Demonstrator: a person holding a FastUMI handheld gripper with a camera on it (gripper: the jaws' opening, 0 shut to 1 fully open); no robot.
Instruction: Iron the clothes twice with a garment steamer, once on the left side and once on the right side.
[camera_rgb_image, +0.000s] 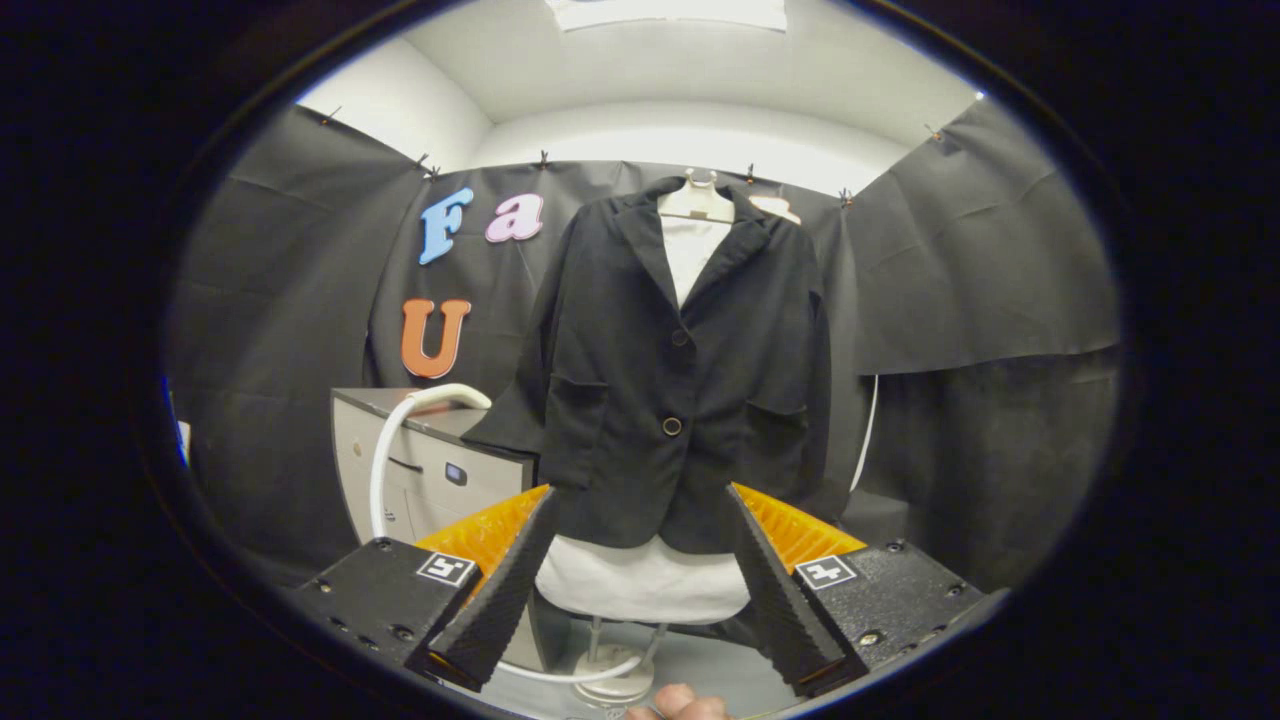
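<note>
A black blazer (670, 370) hangs buttoned on a white mannequin torso (645, 585) that stands on a pole with a round base (612, 680). It is straight ahead, beyond my fingers. My gripper (638, 510) is open with nothing between the fingers, and the blazer's hem shows in the gap. A white hose (392, 450) curves up over the cabinet to the left of the blazer. Another stretch of hose (570, 675) lies on the floor by the base. The steamer head itself I cannot make out.
A grey cabinet (440, 470) stands left of the mannequin, under the blazer's sleeve. Black cloth walls close the booth behind and on both sides. A white cable (866, 430) hangs to the right of the blazer. A person's fingertips (685, 705) show below the gripper.
</note>
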